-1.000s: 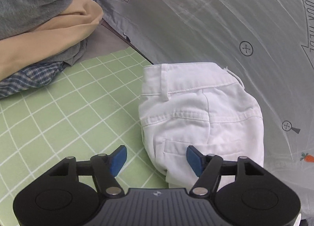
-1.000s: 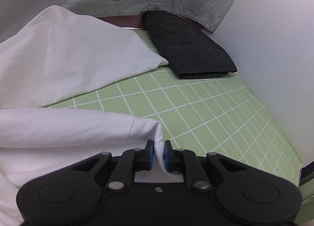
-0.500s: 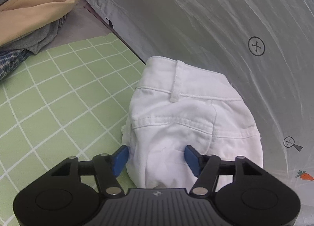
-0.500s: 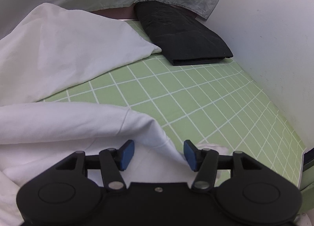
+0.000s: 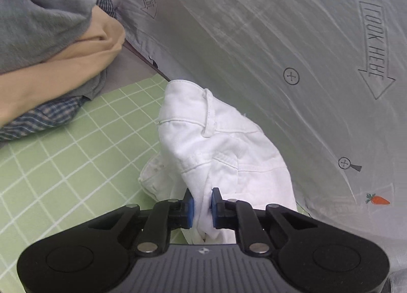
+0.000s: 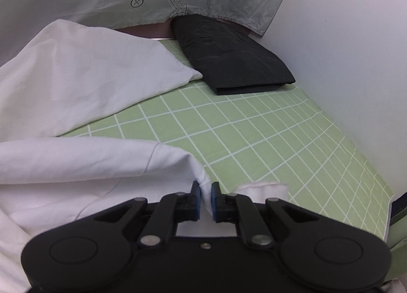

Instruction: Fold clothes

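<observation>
I'm clamping the left gripper [image 5: 202,202] on the trousers [image 5: 216,145], the right gripper [image 6: 205,200] on their hem [image 6: 201,178]; I'm aiming to lift both evenly — no twist.

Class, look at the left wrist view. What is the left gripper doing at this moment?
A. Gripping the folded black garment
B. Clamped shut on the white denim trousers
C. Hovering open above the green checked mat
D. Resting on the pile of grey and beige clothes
B: the left gripper has its blue pads pressed against a bunched fold of the white denim trousers, which lie on the green checked mat.
</observation>
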